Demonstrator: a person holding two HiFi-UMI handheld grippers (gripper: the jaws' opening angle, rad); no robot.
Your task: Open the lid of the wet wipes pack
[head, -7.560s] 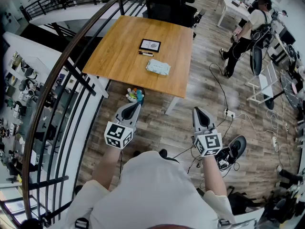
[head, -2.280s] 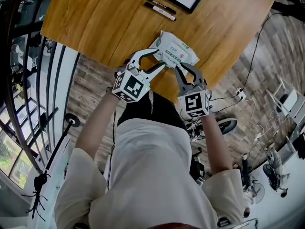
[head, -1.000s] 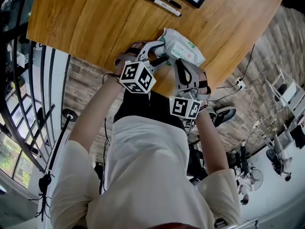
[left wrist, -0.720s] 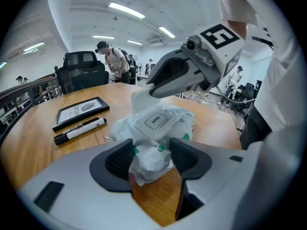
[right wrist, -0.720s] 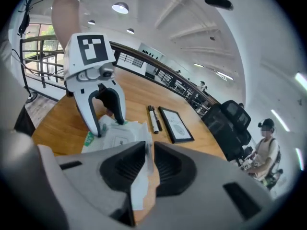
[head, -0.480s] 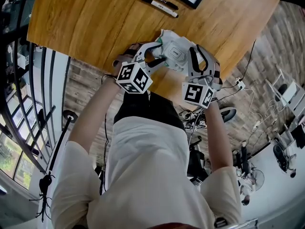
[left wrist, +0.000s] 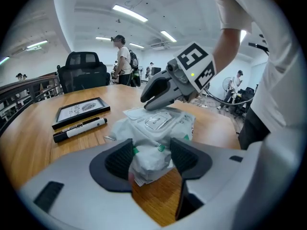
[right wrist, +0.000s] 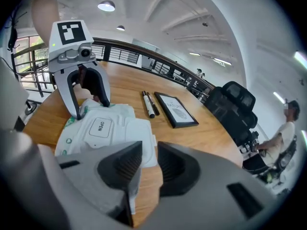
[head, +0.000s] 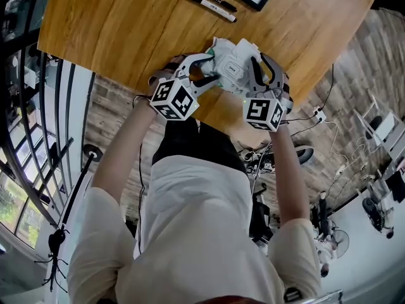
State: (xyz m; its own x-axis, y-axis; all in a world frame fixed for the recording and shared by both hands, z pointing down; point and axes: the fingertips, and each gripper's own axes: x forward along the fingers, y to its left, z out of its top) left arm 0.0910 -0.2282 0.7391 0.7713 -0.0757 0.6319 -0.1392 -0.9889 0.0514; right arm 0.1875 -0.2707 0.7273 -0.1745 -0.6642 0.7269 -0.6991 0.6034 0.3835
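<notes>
At the near edge of the light wooden counter [head: 126, 30], the crumpled white-and-green wet wipes pack [head: 229, 65] sits between both tools. The left tool [left wrist: 151, 159] clamps its bunched left end. The right tool [right wrist: 148, 164] has its jaws almost together on the thin right edge. The pack's long axis runs left to right, and its white lid [right wrist: 98, 126] faces up, flat. Two black markers [head: 212, 0] lie farther away.

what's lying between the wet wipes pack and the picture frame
Two marker pens, side by side, lie between the wet wipes pack and the picture frame. The right gripper view shows this most clearly.
</notes>
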